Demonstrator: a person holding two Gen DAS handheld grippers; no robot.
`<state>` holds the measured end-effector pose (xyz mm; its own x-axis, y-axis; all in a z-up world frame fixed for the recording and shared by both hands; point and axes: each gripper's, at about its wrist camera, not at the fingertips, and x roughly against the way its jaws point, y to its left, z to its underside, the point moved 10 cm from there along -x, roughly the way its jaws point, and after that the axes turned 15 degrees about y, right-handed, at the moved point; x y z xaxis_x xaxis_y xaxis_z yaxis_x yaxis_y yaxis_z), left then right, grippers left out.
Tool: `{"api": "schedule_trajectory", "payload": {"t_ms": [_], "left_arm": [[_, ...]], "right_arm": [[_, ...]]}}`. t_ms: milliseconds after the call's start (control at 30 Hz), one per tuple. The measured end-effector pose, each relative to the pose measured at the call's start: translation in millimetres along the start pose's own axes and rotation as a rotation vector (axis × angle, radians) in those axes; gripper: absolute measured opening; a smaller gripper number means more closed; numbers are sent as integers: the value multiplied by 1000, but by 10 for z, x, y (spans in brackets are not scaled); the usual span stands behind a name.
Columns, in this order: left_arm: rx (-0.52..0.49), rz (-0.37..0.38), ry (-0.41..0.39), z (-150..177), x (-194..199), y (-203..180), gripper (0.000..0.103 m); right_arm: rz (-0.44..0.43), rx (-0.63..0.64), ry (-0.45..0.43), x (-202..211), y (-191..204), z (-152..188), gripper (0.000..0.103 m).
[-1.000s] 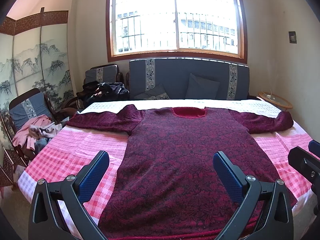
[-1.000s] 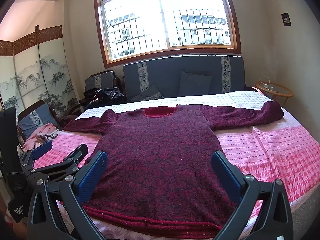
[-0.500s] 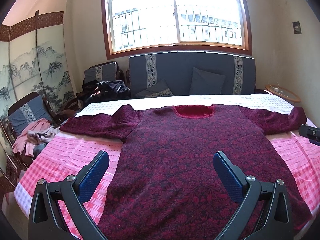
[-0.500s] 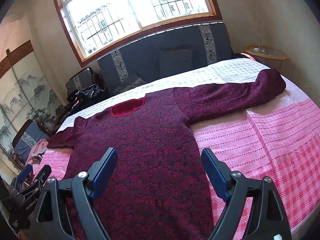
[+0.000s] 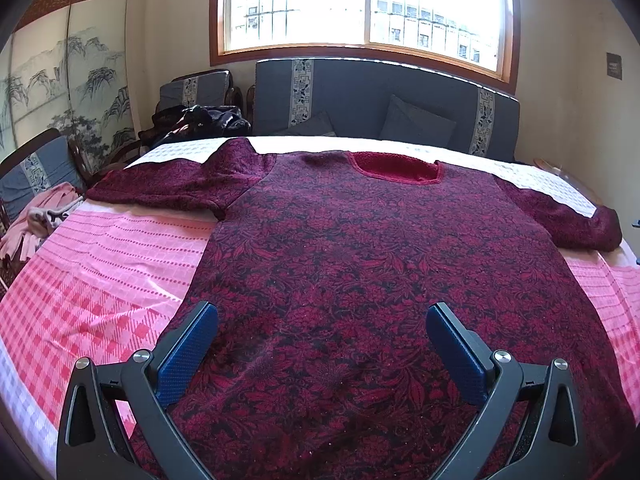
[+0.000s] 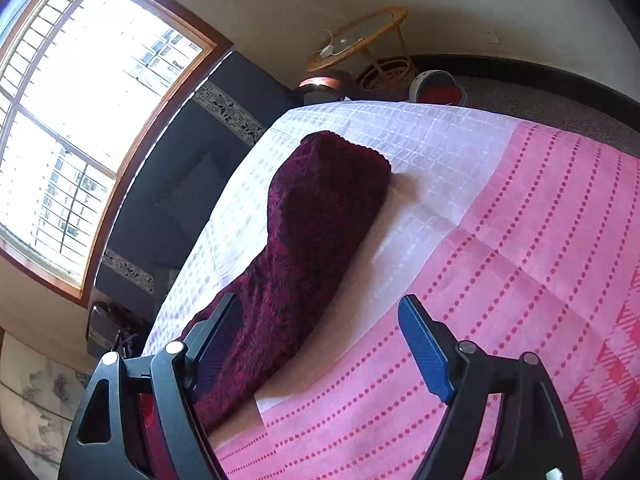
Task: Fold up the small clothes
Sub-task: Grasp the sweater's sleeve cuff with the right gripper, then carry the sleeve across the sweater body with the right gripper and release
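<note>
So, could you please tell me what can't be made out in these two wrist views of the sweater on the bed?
- Left wrist view: the sweater hem is cut off by the bottom edge and hidden behind the left gripper.
- Left wrist view: the right sleeve's cuff is warped at the fisheye edge.
- Right wrist view: only that sleeve shows; the right gripper hides its lower part.

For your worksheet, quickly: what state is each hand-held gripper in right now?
Left hand-held gripper: open, empty, over the sweater.
Right hand-held gripper: open, empty, by its sleeve.
</note>
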<state>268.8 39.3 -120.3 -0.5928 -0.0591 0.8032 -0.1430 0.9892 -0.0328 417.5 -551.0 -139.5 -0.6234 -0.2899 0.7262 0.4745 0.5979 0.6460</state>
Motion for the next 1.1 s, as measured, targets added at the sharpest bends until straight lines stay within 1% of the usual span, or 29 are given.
{"api": "schedule_trajectory", "payload": {"t_ms": [33,67,167,233,300,367,467,500,567,600,633,667,733,767,800,833,900,1000,1100], "left_arm": [[-4,0,12,18,-29,-13,103],[-5,-1,18,32,-45,-19,103],[-14,-11,14,32,-56,-43,103],[-29,-23,30,41,-88,-72,103],[-46,-28,48,51,-132,-106,103],[-57,-35,57,56,-154,-122,103],[-67,-37,66,70,-167,-132,103],[-69,-38,70,74,-176,-134,103],[-72,-42,84,78,-200,-132,103],[-71,-42,91,83,-213,-130,103],[-70,-42,97,86,-221,-133,103],[-66,-41,102,89,-228,-122,103],[-54,-30,106,95,-231,-97,103],[-46,-22,107,91,-236,-85,103],[-37,-13,109,92,-236,-70,103],[-29,-2,111,88,-240,-56,103],[-15,22,115,87,-240,-35,103],[-2,50,111,75,-191,-6,103],[10,49,96,24,-68,90,103]], "right_arm": [[-21,-13,9,-39,-35,-102,79],[-18,-26,17,-80,-80,-190,79],[20,-37,23,-203,-177,-380,77],[34,-25,29,-293,-177,-458,72],[63,-18,43,-399,-189,-527,69],[97,-15,30,-470,-196,-586,66],[106,-24,15,-569,-194,-682,66],[108,-18,-3,-580,-189,-715,65],[125,-4,-14,-611,-170,-733,56],[132,-1,-5,-647,-168,-736,40],[150,0,16,-674,-185,-713,14],[141,-9,36,-702,-195,-690,13],[115,-13,7,-613,-173,-698,12],[110,-8,-27,-524,-141,-697,12],[94,3,-63,-419,-78,-686,12],[58,13,-94,-320,21,-678,12],[-3,57,-122,-152,332,-563,12],[-68,225,-129,-9,1104,-193,12],[-154,373,-89,-80,1966,367,11]]}}
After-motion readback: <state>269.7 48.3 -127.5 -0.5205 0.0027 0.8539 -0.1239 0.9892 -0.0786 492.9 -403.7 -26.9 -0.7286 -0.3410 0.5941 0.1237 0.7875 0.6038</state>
